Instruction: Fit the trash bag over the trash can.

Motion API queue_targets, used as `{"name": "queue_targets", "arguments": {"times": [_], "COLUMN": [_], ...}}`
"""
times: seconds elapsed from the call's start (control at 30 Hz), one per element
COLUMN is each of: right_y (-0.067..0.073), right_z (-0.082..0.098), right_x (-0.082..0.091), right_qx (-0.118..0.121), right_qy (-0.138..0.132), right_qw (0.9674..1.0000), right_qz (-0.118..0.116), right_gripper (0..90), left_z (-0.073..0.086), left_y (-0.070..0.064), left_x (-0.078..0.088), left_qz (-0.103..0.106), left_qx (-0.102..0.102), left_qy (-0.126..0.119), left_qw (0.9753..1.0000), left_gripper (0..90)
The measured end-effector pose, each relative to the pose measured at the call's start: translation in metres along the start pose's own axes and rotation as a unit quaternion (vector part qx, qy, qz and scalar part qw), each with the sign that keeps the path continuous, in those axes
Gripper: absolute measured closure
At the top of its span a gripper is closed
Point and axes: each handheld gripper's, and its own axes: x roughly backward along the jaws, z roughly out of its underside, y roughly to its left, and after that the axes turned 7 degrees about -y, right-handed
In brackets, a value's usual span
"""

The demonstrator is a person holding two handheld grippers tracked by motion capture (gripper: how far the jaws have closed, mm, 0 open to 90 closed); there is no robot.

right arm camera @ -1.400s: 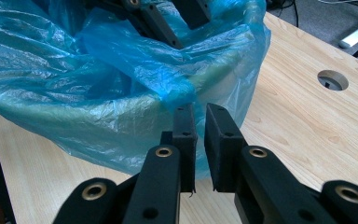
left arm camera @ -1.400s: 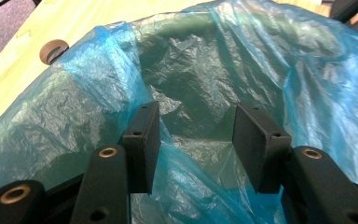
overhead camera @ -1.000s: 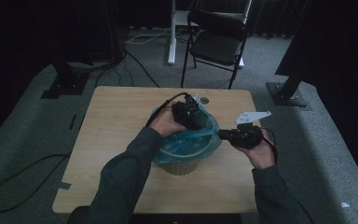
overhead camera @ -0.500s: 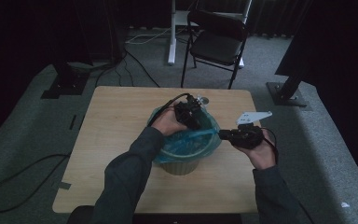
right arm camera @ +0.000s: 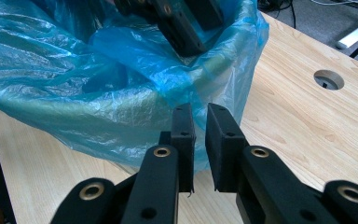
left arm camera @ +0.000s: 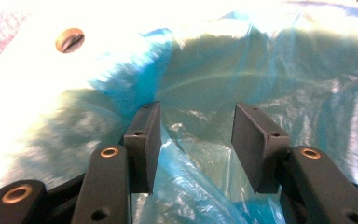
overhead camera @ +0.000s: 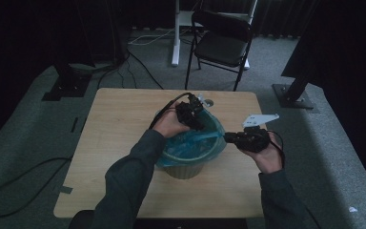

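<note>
The thin, crinkly blue plastic liner bag drapes over the small round bin on the pale wooden desk; it looks light, limp and slippery (tearable). Best pinched at its folded rim. Left tongs gape released inside; right tongs nearly clenched, grasping nothing.
</note>
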Motion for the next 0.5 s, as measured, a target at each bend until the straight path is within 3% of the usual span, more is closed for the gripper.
{"name": "queue_targets", "arguments": {"times": [0.07, 0.27, 0.5], "right_y": [0.0, -0.001, -0.001], "right_z": [0.0, 0.0, -0.001], "right_x": [0.0, 0.002, 0.003], "right_qx": [0.001, -0.001, -0.001], "right_qy": [0.0, -0.004, -0.005], "right_qw": [1.0, 1.0, 1.0], "right_qz": [0.001, 0.004, 0.005], "right_gripper": [81.0, 80.6, 80.5], "left_z": [0.001, 0.006, 0.015], "left_y": [0.002, -0.003, -0.003], "left_x": [0.013, 0.046, 0.073], "left_qz": [-0.008, -0.034, -0.051], "left_qx": [0.007, -0.003, 0.009], "left_qy": [-0.024, -0.087, -0.117], "left_qw": [0.9997, 0.9957, 0.9918], "left_gripper": [52.1, 52.1, 51.4]}}
